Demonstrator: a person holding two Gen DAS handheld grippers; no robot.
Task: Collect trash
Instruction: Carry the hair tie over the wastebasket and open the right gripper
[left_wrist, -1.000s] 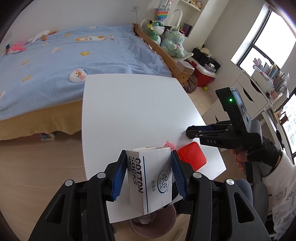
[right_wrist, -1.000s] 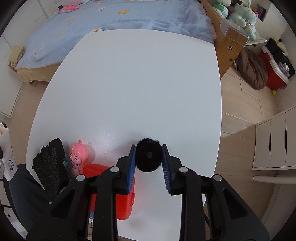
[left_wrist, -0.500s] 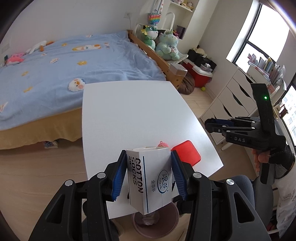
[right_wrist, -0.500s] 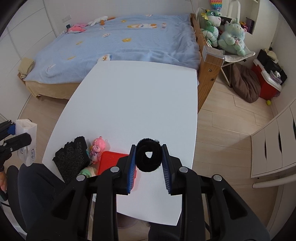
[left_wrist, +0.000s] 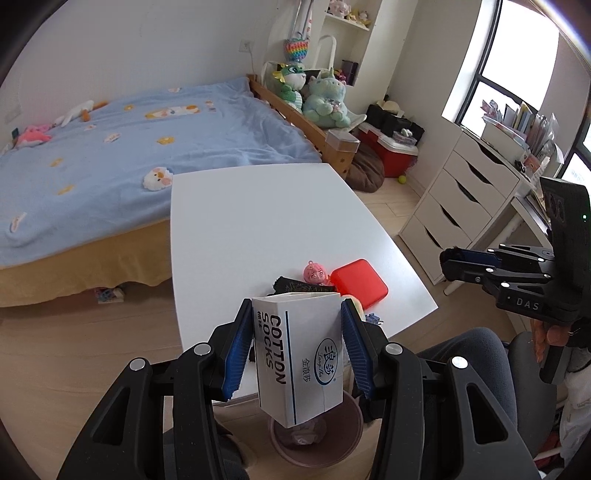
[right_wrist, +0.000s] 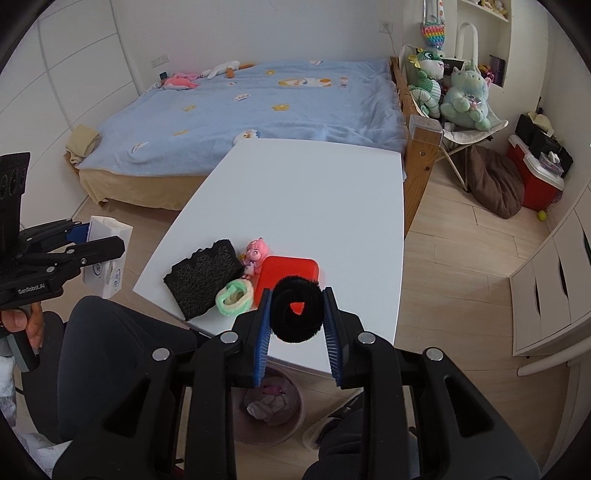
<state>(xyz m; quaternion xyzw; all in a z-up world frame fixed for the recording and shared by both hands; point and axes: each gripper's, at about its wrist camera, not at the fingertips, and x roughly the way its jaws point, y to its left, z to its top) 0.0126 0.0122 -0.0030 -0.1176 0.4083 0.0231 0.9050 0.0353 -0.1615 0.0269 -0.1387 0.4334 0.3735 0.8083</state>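
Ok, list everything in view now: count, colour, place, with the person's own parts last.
sock box: one, white with blue print, held in the left gripper above the bin
hair ring: one, black, fuzzy, held in the right gripper
table: one, white, beside the bed
red case: one, red, near table edge
pink doll: one, pink, beside the red case
black mesh cloth: one, black, table corner
green scrunchie: one, green and cream, against the cloth
bin: one, pinkish, on the floor under the table edge, scraps inside
bed: one, blue cover
left gripper: black, blue fingers
right gripper: black, blue fingers
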